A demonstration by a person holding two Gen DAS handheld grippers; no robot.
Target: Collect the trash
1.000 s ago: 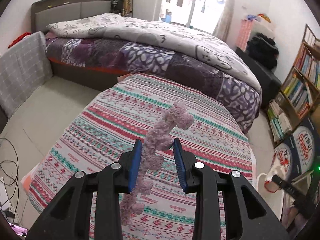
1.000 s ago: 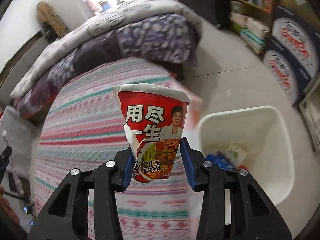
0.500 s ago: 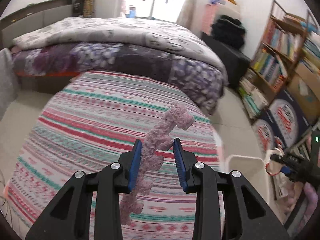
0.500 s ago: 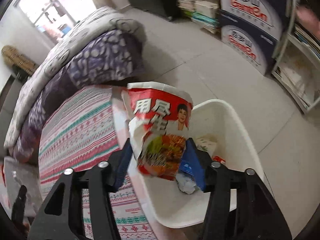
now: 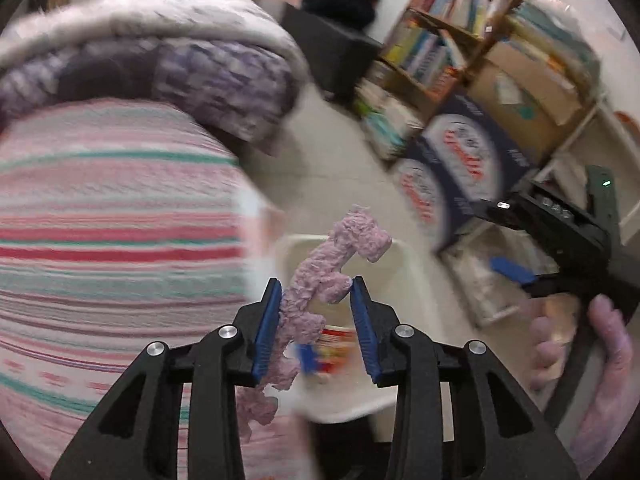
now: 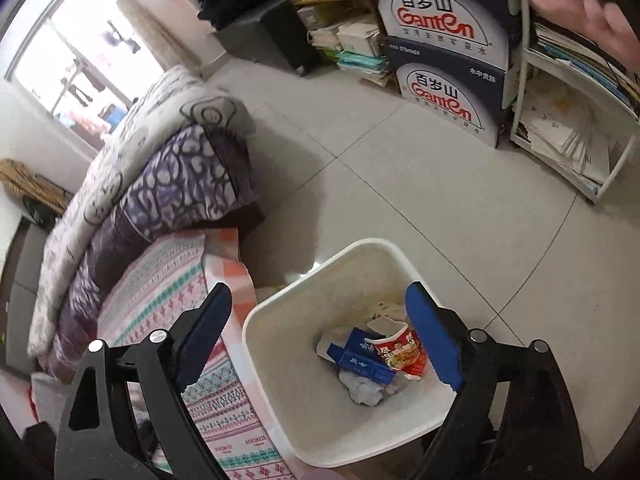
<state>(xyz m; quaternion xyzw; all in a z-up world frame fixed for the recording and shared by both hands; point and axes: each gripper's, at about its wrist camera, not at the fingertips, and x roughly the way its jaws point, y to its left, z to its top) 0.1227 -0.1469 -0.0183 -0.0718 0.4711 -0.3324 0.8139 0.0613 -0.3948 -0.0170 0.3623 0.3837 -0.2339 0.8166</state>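
Note:
My left gripper (image 5: 316, 320) is shut on a long pink fuzzy strip (image 5: 320, 276), held above the white trash bin (image 5: 404, 268). My right gripper (image 6: 320, 332) is open and empty above the same bin (image 6: 280, 400). The red instant noodle cup (image 6: 400, 350) lies inside the bin beside a blue carton (image 6: 362, 356) and crumpled paper (image 6: 364, 390). The right gripper also shows at the right of the left wrist view (image 5: 516, 272), held by a hand.
The striped pink table cover (image 5: 100, 240) (image 6: 168, 304) borders the bin on the left. A bed with a purple quilt (image 6: 176, 184) lies beyond. Blue water cartons (image 6: 444, 60) and bookshelves (image 6: 572, 120) stand across the tiled floor (image 6: 400, 184).
My right gripper moved over the bin, opened and dropped the noodle cup into it. My left gripper swung right with the pink strip to above the bin.

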